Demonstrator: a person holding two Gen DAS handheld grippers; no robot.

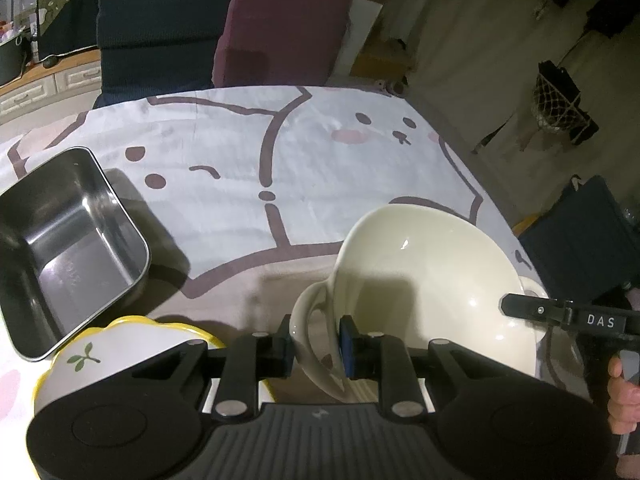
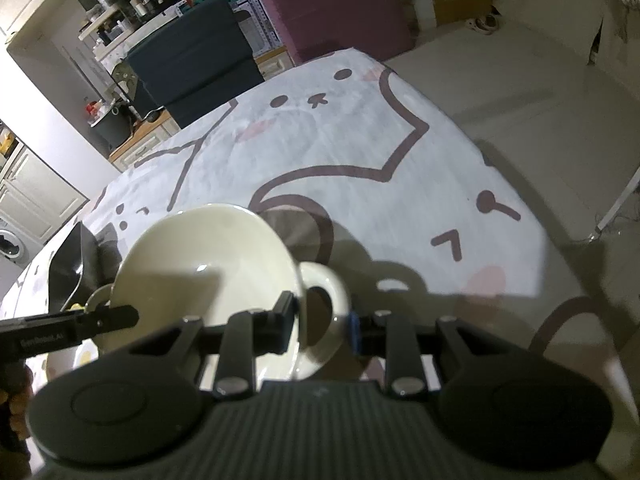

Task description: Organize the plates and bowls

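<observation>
A cream bowl [image 1: 420, 280] [image 2: 208, 272] with a loop handle on each side is held between both grippers over the cartoon-print tablecloth [image 1: 240, 152], and its shadow falls on the cloth. My left gripper [image 1: 316, 346] is shut on the bowl's left handle [image 1: 308, 312]. My right gripper [image 2: 320, 326] is shut on the right handle [image 2: 336, 292]; in the left wrist view it [image 1: 560, 314] shows beyond the bowl's right rim. A white bowl with a yellow scalloped rim and a leaf print [image 1: 104, 356] sits just left of my left gripper, partly hidden by it.
An empty rectangular steel container [image 1: 68, 240] [image 2: 72, 264] stands on the cloth at the left. The table's far edge meets a dark blue block [image 1: 160, 28] and a maroon one [image 1: 280, 28]. The cloth's right edge [image 2: 500, 168] drops to the floor. A person's hand [image 1: 622, 396] grips the right tool.
</observation>
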